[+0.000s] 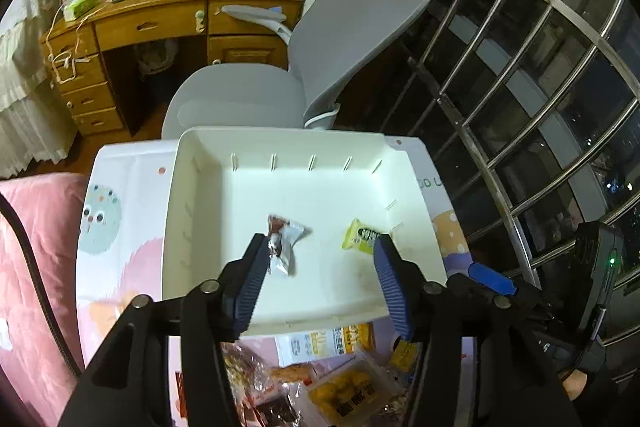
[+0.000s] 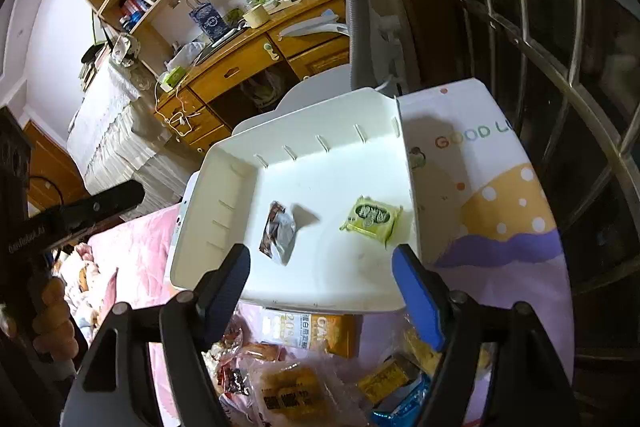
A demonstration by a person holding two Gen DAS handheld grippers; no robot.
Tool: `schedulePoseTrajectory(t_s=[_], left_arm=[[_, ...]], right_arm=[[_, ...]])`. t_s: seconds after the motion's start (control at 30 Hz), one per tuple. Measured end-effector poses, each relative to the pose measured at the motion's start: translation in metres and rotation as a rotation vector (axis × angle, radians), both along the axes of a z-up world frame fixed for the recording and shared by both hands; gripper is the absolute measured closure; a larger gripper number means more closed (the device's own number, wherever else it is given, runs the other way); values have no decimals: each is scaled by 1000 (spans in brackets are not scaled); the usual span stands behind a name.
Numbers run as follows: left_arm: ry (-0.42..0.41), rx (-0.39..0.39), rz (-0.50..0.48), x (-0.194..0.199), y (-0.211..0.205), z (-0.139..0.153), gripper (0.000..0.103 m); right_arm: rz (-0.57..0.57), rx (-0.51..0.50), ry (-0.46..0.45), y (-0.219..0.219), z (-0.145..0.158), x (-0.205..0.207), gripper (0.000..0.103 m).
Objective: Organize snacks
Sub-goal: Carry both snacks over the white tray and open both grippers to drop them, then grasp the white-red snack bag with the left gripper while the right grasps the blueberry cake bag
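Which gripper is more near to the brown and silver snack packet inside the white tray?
Left. The left gripper has one finger beside the brown and silver packet; the right gripper stands open nearer the tray's front rim.

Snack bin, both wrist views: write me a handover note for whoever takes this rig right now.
Left gripper: open, nothing held, fingers poised over the white bin.
Right gripper: open, nothing held, at the bin's near edge.
In the bin: a brown-and-silver wrapped snack left of centre and a yellow-green packet to its right, lying apart.
Done: those two snacks are placed.
Left: the pile of snacks on the patterned table in front of the bin, including orange trays and a blue packet, is not yet sorted.
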State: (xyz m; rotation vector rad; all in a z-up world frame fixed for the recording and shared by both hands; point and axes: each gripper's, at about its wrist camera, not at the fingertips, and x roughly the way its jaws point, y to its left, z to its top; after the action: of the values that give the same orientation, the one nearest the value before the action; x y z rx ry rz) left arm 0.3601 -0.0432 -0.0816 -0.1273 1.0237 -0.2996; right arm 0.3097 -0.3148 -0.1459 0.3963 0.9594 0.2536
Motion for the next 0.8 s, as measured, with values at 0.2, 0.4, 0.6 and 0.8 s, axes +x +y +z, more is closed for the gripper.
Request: schedulePoseTrajectory(t_s=[0.2, 0.4, 0.6, 0.8], left_arm=[[53, 28, 7, -20, 2, -4, 49], [75, 33, -8, -42, 11, -6, 49], [97, 32, -67, -72, 28, -7, 48], [145, 13, -142, -109, 49, -5, 41]], right_arm=[[-25, 81, 46, -14, -5, -7, 25], [-67, 133, 68, -24, 2, -25, 21], [-146, 135, 93, -26, -1, -55, 20], [-217, 93, 111, -11, -1, -93, 20]])
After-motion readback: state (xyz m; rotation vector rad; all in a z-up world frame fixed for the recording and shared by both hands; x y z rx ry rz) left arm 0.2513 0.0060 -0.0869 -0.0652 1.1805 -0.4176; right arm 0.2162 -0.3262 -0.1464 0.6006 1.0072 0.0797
